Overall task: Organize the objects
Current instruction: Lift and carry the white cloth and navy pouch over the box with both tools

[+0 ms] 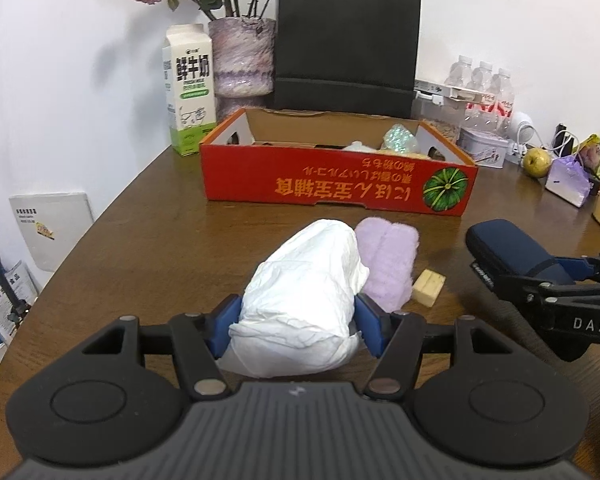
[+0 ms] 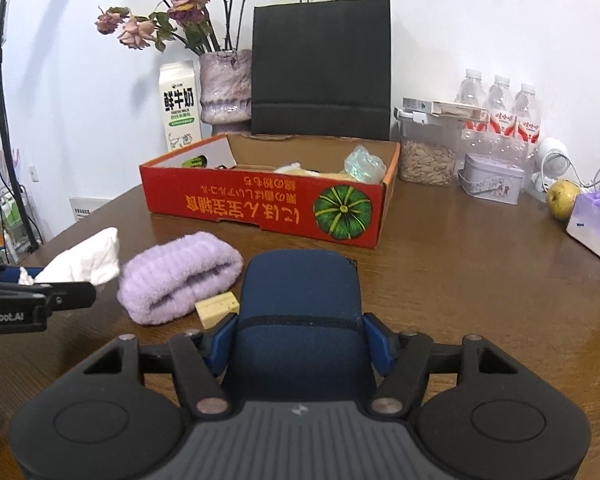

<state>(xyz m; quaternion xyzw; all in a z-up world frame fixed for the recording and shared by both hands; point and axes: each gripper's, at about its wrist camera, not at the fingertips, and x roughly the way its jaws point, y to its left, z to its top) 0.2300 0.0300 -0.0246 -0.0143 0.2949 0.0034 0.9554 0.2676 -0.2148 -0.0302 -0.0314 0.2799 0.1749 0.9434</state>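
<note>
My left gripper [image 1: 298, 322] is shut on a crumpled white cloth bundle [image 1: 304, 296], which rests low over the brown table [image 1: 140, 248]. My right gripper [image 2: 300, 340] is shut on a dark blue zip case [image 2: 300, 300], its blue pads pressing both sides. Between the two lie a rolled lilac towel [image 2: 180, 280] and a small tan block [image 2: 217, 307]. Beyond them stands an open red cardboard box [image 2: 268, 208] with a pumpkin picture, holding a few items. The right gripper with the case [image 1: 512, 252] shows at the right of the left wrist view.
Along the back wall stand a milk carton [image 1: 189, 92], a vase of dried roses [image 1: 242, 56], a black paper bag [image 1: 346, 48], water bottles [image 2: 500, 112], a jar of seeds [image 2: 428, 156] and a tin [image 2: 492, 178]. An apple [image 2: 562, 198] and a purple bag [image 2: 596, 224] sit right.
</note>
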